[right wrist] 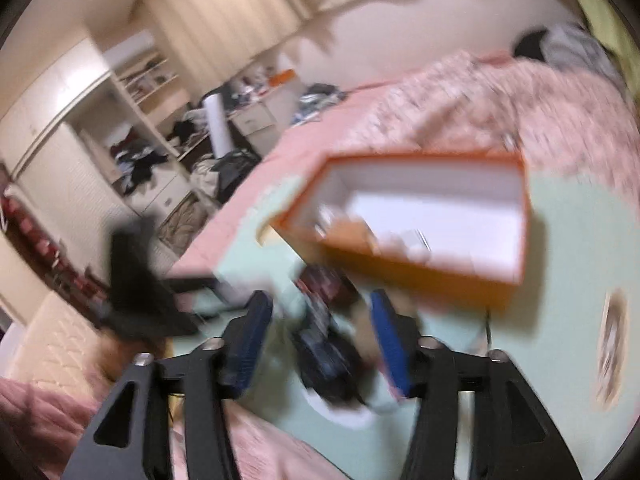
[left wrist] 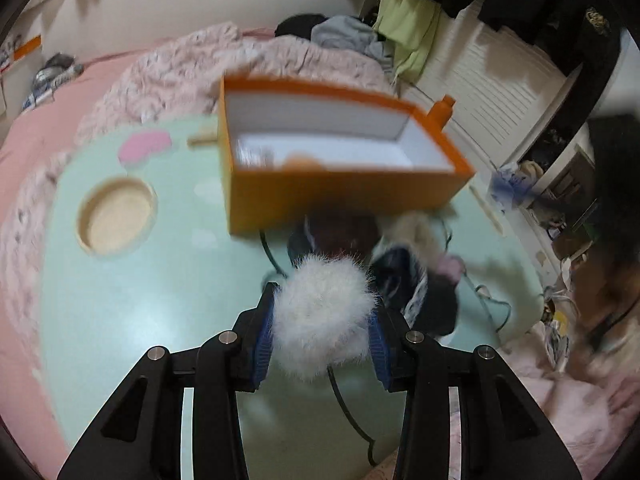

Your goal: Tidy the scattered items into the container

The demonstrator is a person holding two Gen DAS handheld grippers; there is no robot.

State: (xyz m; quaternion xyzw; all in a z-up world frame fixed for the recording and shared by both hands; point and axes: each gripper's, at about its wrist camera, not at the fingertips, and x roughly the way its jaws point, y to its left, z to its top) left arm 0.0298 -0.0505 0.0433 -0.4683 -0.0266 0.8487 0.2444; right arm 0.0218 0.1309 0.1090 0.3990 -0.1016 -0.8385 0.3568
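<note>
Between the pads: left gripper (left wrist: 322, 334) pinches white fluffy pom-pom (left wrist: 324, 316), near side of orange box (left wrist: 344, 160).
Right gripper (right wrist: 316, 336): spread, holding nothing.
Advice: lift over the near wall before letting go.
Leftover pile (left wrist: 416, 280): beside box.

dim indoor light | heavy motion blur, right view worst | fisheye-bent edges

Home bedroom: pink bed (left wrist: 48, 132), cluttered shelves (right wrist: 140, 120)
</note>
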